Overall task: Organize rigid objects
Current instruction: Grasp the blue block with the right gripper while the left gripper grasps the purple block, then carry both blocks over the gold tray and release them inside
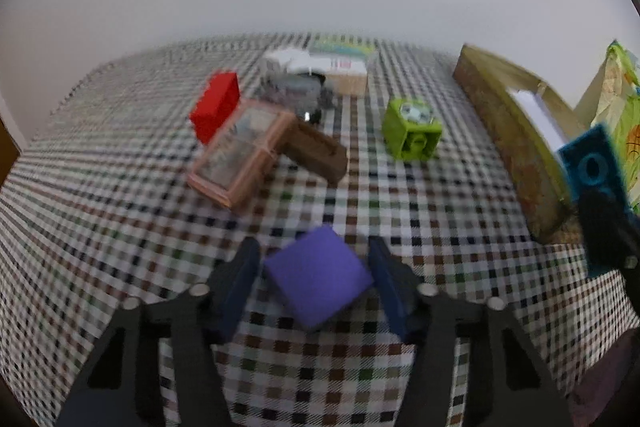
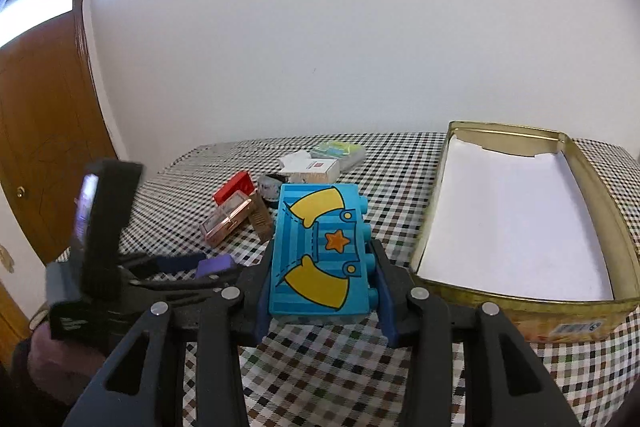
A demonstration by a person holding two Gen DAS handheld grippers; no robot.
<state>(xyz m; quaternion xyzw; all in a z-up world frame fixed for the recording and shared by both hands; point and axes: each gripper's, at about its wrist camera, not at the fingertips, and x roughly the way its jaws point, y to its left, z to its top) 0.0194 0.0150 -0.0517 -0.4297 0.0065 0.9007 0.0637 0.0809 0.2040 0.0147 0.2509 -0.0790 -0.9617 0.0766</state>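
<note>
Right wrist view: the blue printed brick (image 2: 320, 255) is being gripped between the pads of the right claw (image 2: 322, 291), narrowed onto its sides and lifted clear of the checked counter (image 2: 400, 379), just left of the paper-lined tin (image 2: 516, 223). It is best carried level over the near rim and lowered flat before being released. In the left wrist view, the purple block (image 1: 318, 277) is being straddled on the counter by the left claw (image 1: 316, 279), half closed; contact cannot be confirmed, so square closing is advised.
</note>
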